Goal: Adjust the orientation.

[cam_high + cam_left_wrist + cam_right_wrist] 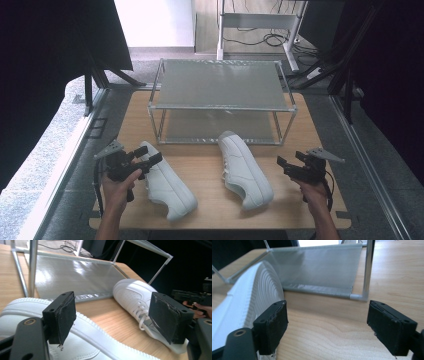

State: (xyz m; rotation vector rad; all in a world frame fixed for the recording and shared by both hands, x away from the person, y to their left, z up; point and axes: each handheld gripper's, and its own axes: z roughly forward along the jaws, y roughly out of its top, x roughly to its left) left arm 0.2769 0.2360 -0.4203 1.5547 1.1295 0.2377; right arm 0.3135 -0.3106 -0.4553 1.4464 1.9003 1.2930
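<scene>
White leather-look uppers mark the two shoes we handle on the wooden table (300, 200). We find the left shoe (167, 185) at the near left, lying with its toe toward the near edge and its heel toward the far left. The right shoe (244, 170) lies right of centre, with one end just in front of the lower tier of the metal rack (220, 105), which stands at the far middle of the table. We hold the left gripper (145, 159) directly over the heel end of the left shoe; its jaws stand released, spread wide, with nothing between the pads. In the left gripper view the left shoe passes close beneath the left pad, and we cannot tell whether the two touch. We hold the right gripper (289, 164) near the right side of the right shoe, apart from it; its jaws likewise stand released and grasp nothing. In the right gripper view the ribbed sole edge of the right shoe lies just beside the left pad, with bare table between the pads.
</scene>
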